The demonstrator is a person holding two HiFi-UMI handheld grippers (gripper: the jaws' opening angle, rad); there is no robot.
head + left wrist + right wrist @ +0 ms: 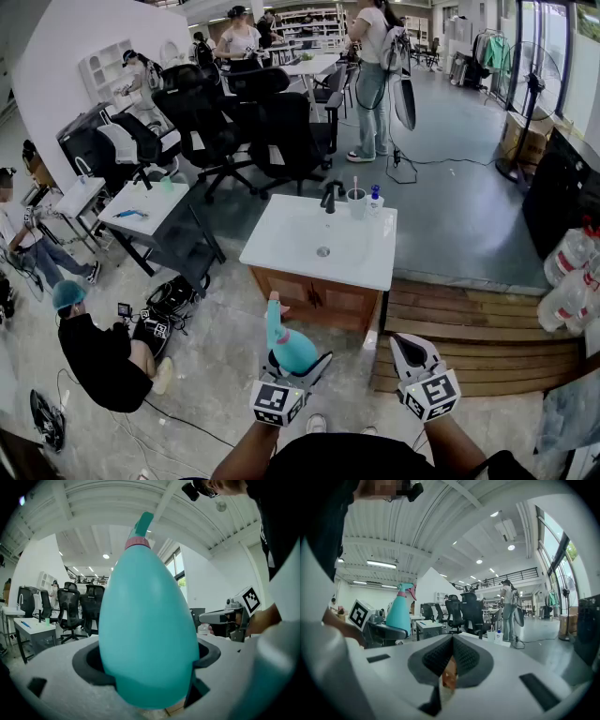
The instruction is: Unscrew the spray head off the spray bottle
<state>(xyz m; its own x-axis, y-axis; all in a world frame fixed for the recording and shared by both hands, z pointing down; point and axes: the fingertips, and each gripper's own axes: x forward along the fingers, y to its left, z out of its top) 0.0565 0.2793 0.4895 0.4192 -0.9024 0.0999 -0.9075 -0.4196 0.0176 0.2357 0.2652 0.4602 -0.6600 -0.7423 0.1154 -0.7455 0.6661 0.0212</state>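
The left gripper (298, 366) clamps the belly of the teal egg-shaped plastic spray bottle (293, 348), whose pink-collared teal spray head (274, 311) points to eleven o'clock. The right gripper (406, 343), jaws closed on nothing, hangs apart at the bottle's three o'clock.

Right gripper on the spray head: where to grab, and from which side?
Grip the pink collar at the base of the spray head; it looks like the round part that turns. Come from the right of the bottle, where the right gripper sits shut, so open it first. The left gripper clamps the wide body, leaving the neck free.
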